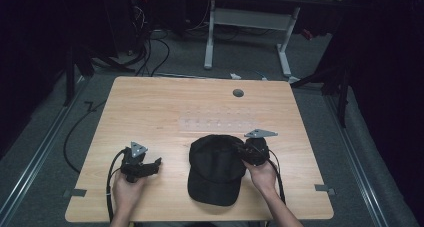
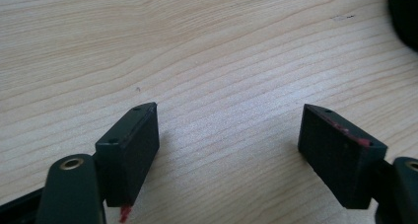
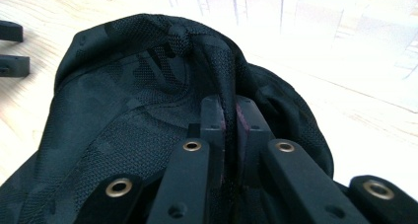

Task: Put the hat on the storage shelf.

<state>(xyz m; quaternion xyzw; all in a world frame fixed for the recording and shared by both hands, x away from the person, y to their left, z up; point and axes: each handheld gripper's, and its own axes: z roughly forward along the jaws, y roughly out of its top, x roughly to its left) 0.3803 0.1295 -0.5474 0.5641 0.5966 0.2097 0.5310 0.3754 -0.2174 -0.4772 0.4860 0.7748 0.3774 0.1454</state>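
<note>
The right hand-held gripper (image 3: 227, 116) had its jaws pinched together on a fold of the black cap's (image 1: 216, 168) crown fabric, near the back right of the crown; gathering cloth that way probably gave a firm hold for lifting or turning the soft cap. The cap sat on the wooden surface (image 1: 150, 107) near the front edge, brim toward the person. The left hand-held gripper (image 2: 229, 135) rested well to the cap's left, jaws spread wide over bare wood with nothing between them, likely waiting to assist. No containers stood on the surface.
</note>
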